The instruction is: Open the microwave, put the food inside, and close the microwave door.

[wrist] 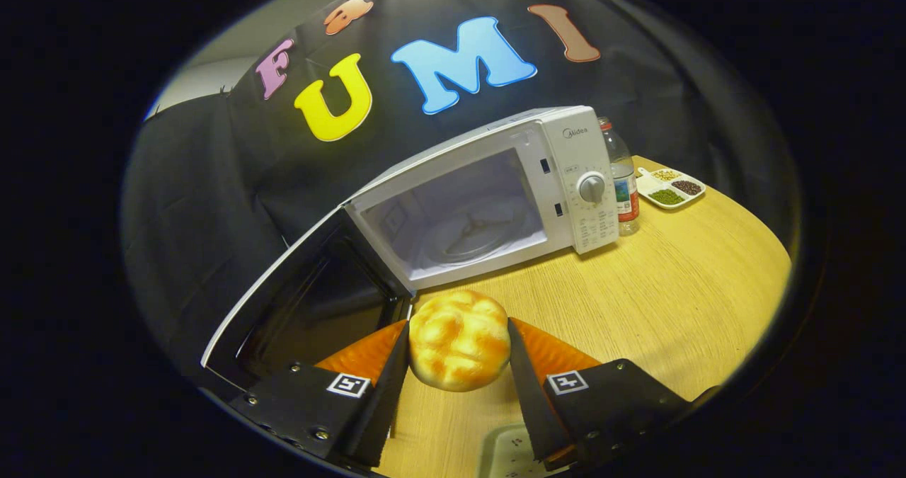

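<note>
A round golden bread bun sits between my two fingers, and my gripper is shut on it, holding it above the wooden table. Just beyond the bun stands a white microwave with its door swung wide open to the left. Its cavity shows a glass turntable with nothing on it. The control panel with a round dial is on the microwave's right side.
A plastic bottle stands right beside the microwave's control panel. Farther right lies a white divided dish with grains. A pale tray shows on the table under my fingers. Black cloth walls the booth behind.
</note>
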Available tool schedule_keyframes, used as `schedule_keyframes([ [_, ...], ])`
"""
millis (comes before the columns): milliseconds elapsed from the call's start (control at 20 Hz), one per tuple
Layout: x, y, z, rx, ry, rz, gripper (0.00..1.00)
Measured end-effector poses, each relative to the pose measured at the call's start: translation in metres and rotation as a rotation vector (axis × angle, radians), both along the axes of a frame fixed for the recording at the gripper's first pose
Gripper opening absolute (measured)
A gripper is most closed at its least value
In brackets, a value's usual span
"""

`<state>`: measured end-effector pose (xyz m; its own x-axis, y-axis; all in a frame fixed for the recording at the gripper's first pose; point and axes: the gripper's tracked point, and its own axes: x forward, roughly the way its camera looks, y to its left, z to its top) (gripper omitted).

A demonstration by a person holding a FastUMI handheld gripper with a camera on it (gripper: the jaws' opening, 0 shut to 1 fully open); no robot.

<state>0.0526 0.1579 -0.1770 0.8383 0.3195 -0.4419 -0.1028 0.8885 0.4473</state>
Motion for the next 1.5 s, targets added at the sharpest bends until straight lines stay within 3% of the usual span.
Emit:
schedule_keyframes([
  [450,0.064,0.013,-0.002,0.073,-0.013,-0.018,0.76],
  [1050,0.147,0.037,-0.023,0.068,-0.014,-0.002,0.76],
  [1500,0.209,0.040,-0.050,0.044,-0.020,-0.068,0.76],
])
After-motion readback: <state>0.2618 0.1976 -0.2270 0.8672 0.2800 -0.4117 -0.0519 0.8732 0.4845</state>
